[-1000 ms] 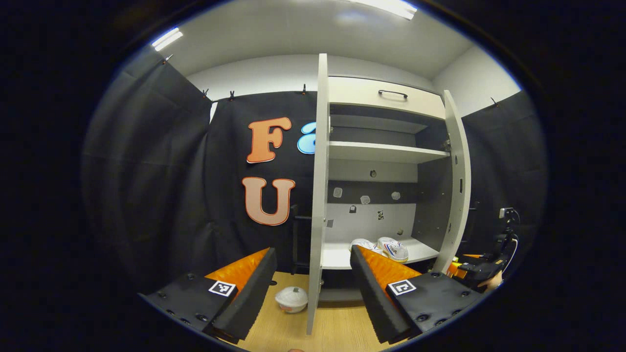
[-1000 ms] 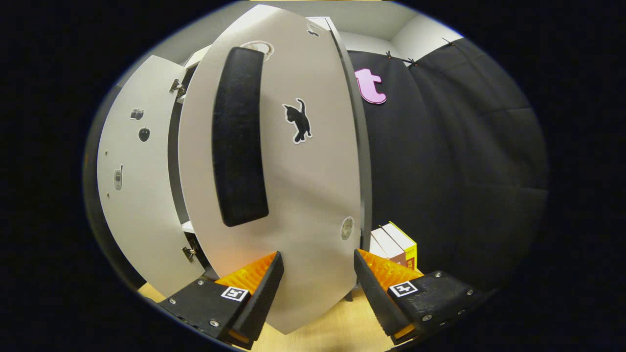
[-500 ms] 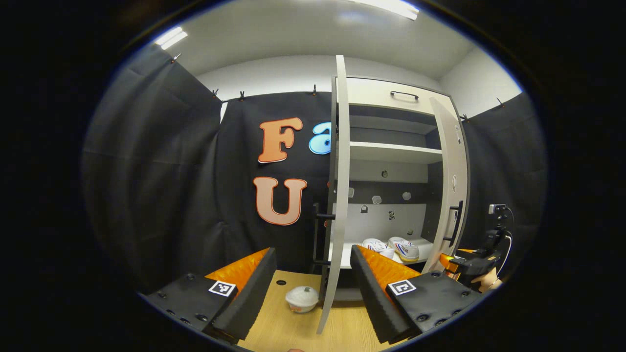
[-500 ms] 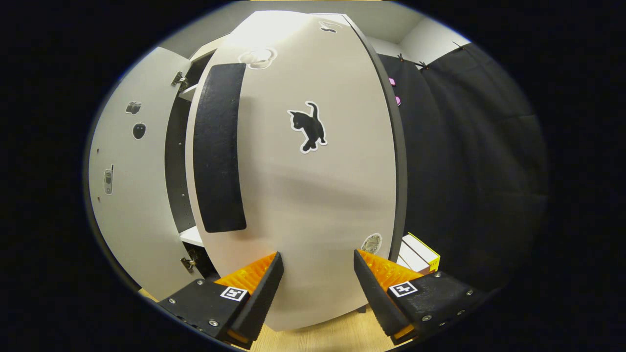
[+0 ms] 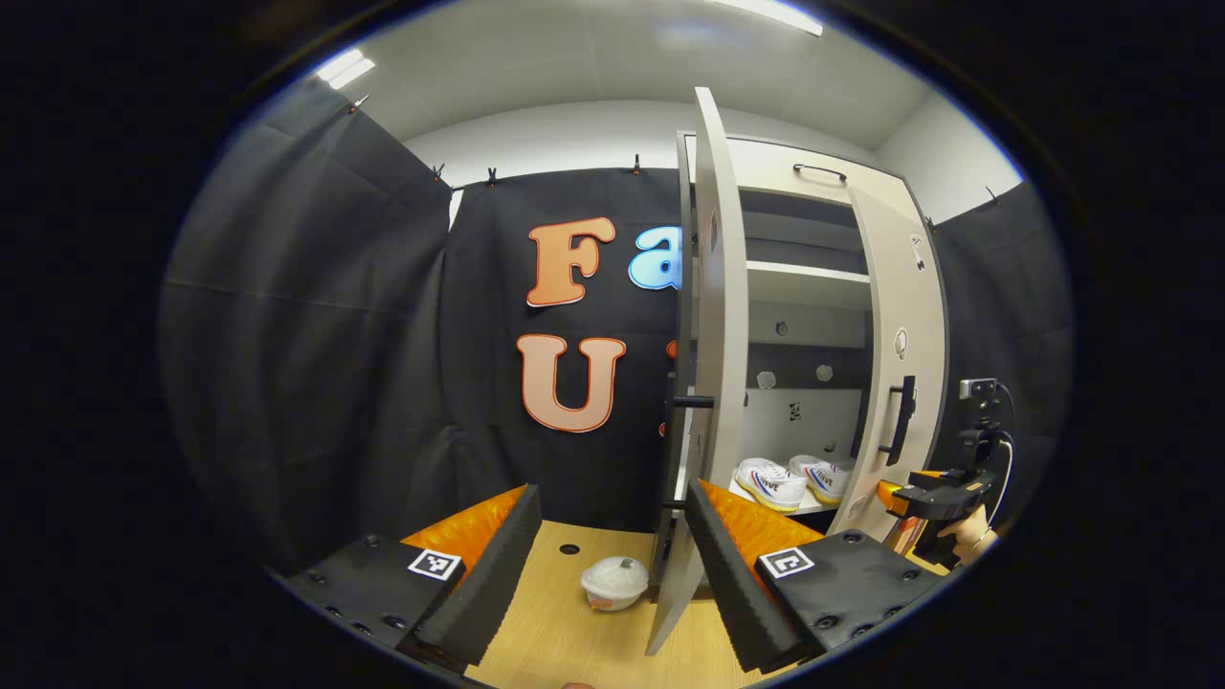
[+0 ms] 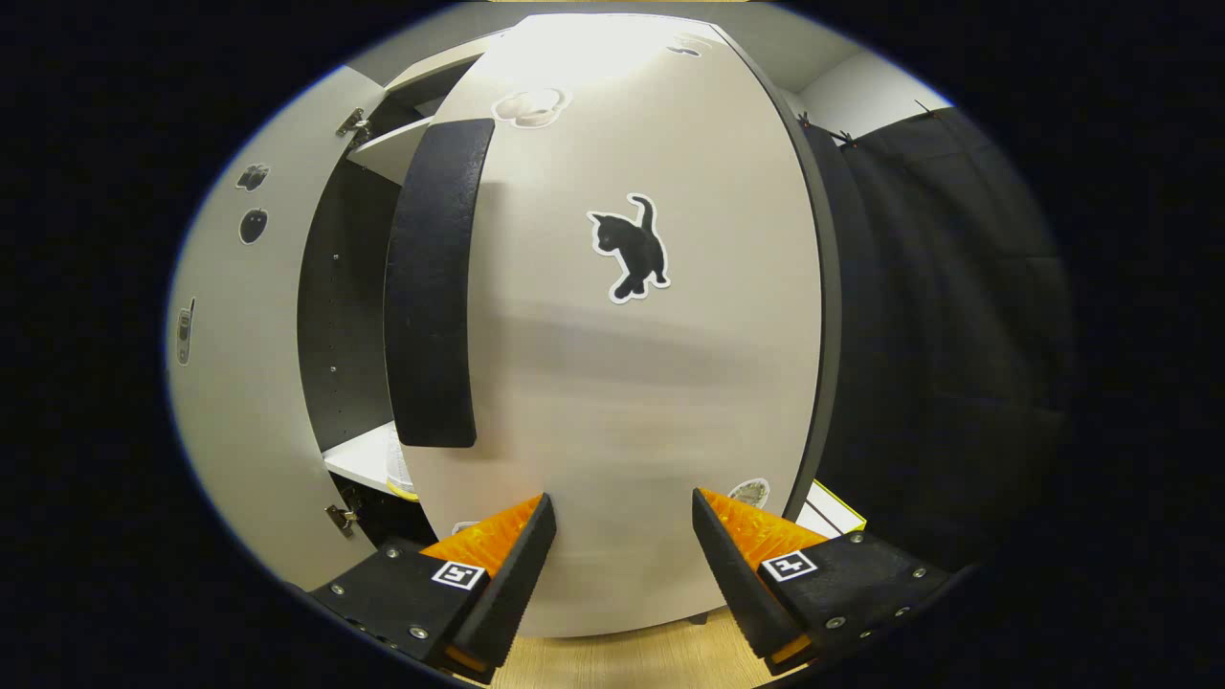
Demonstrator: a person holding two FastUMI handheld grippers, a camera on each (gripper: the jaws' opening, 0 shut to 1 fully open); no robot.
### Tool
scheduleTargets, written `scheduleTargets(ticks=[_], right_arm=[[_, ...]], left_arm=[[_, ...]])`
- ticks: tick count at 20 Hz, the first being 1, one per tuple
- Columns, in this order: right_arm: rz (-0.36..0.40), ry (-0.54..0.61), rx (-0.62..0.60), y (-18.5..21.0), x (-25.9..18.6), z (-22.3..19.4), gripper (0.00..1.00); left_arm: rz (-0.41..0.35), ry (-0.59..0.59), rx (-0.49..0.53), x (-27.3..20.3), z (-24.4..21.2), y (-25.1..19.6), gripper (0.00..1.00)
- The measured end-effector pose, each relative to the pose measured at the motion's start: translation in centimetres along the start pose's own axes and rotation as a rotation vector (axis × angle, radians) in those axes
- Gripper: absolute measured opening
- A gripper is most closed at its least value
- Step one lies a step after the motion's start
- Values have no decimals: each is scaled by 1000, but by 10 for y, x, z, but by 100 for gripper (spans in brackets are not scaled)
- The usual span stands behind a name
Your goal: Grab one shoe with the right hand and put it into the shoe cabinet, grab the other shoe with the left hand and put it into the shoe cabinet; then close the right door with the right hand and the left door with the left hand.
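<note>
Two white shoes [image 5: 785,481] sit side by side on the lower shelf of the white shoe cabinet [image 5: 804,273]. The left door [image 5: 718,335] stands wide open, nearly edge-on to the left gripper view. My left gripper [image 5: 612,565] is open and holds nothing, a short way in front of that door's lower edge. The right door [image 6: 632,383], with a black handle [image 6: 435,287] and a cat sticker [image 6: 632,249], is half shut. My right gripper [image 6: 620,565] is open, close against its outer face; in the left gripper view the right gripper [image 5: 888,496] is by the door's lower part.
A small white lidded bowl [image 5: 615,582] stands on the wooden floor [image 5: 565,632] beside the left door's foot. A yellow-edged box [image 6: 835,515] lies to the right of the cabinet. A hand [image 5: 971,541] holds the right gripper. Black cloth walls surround the booth.
The right door has swung further toward shut, with my right gripper following against it. My left gripper has shifted left, so the left door now sits nearer the middle of its view.
</note>
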State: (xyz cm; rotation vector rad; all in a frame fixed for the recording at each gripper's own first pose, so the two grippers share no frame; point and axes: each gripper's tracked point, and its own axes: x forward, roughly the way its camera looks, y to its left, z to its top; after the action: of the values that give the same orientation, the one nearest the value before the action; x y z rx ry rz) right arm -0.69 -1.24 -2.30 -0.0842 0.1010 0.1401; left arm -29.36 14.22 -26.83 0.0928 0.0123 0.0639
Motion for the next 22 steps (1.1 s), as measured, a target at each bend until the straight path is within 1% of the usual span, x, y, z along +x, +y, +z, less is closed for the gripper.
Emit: scheduleTargets(ticks=[3, 4, 8, 11, 12, 14, 15, 18, 20, 22], right_arm=[[-7, 4, 3, 1, 2, 1, 90], [-9, 4, 1, 1, 3, 1, 89], [-26, -2, -27, 4, 7, 2, 89], [-37, 0, -34, 4, 6, 2, 90], [-41, 4, -26, 4, 5, 2, 90], [-42, 3, -4, 3, -1, 4, 90], [-44, -1, 7, 1, -8, 4, 90], [-39, -3, 43, 0, -29, 4, 90], [-34, -1, 62, -3, -39, 5, 90], [-34, -9, 73, -10, -51, 9, 90]], left_arm=[[23, 7, 3, 25, -12, 14, 95], [24, 19, -3, 31, -22, 17, 97], [22, 57, -10, 73, -58, 33, 98], [-28, 66, -41, 91, -68, 27, 97], [-30, 68, -38, 94, -69, 28, 96], [-50, 82, -37, 99, -71, 26, 96], [-59, 87, -40, 99, -70, 24, 94], [-71, 81, -8, 93, -66, 14, 96], [-97, 78, 9, 90, -65, 0, 96], [-135, 84, -7, 88, -67, -16, 95]])
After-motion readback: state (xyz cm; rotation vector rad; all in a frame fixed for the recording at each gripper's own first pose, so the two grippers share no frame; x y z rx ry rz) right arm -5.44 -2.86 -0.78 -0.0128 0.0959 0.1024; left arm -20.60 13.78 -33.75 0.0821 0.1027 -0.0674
